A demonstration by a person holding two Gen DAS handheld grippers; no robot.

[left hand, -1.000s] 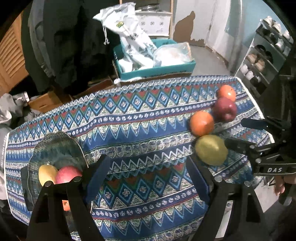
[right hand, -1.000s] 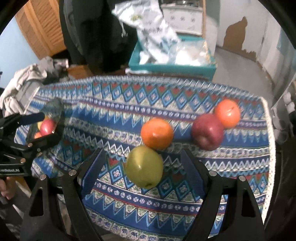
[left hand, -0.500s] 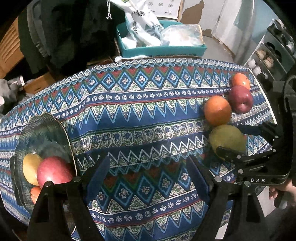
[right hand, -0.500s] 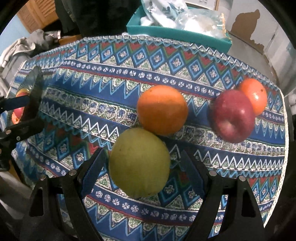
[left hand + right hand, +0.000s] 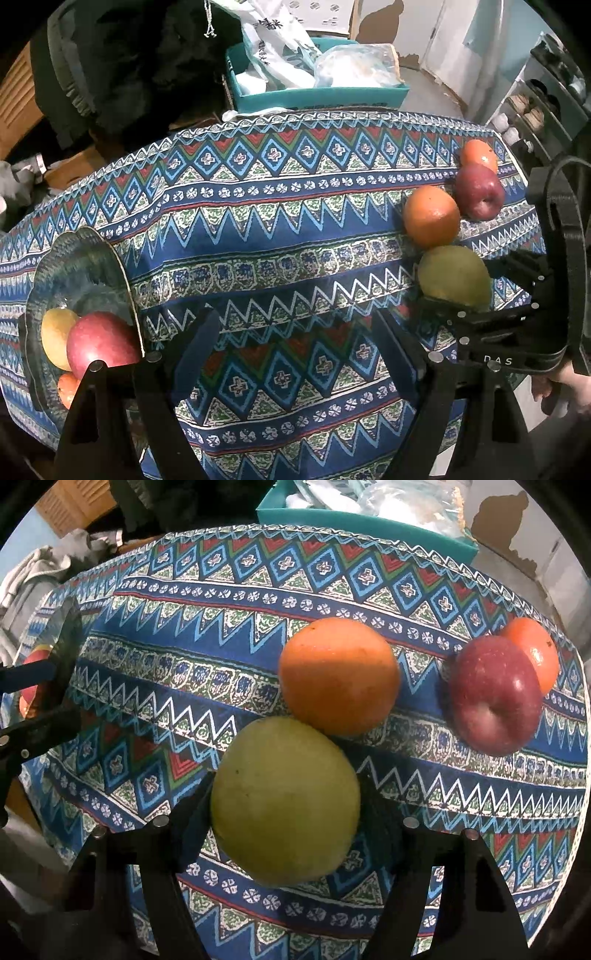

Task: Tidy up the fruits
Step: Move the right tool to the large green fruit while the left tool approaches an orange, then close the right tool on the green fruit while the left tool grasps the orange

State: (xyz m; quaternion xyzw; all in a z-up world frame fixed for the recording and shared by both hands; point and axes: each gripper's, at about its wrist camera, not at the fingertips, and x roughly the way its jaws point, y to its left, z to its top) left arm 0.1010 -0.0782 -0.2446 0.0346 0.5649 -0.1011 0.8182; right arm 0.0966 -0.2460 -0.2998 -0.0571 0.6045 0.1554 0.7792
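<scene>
A yellow-green apple (image 5: pixel 284 801) lies on the patterned tablecloth (image 5: pixel 221 627), touching a big orange (image 5: pixel 338 675). My right gripper (image 5: pixel 286 794) points down over it, jaws closing, and both pads touch the apple's sides. A dark red apple (image 5: pixel 495 698) and a small orange (image 5: pixel 535 657) lie further right. In the left wrist view the green apple (image 5: pixel 454 277) sits between the right gripper's fingers. My left gripper (image 5: pixel 295 321) is open over bare cloth, with nothing between its fingers. A green glass plate (image 5: pixel 74 266) at the left holds a yellow fruit (image 5: pixel 55 339), a red apple (image 5: pixel 101 343) and a small orange (image 5: pixel 68 387).
Behind the table stands a teal box (image 5: pixel 317 96) stuffed with plastic bags. A shelf unit (image 5: pixel 546 103) is at the right, and grey clothes (image 5: pixel 33 579) are heaped off the left end. The cloth's near edge runs just below both grippers.
My right gripper came down around the green apple and its fingers narrowed onto it. My left gripper sank a little toward the cloth beside the plate.
</scene>
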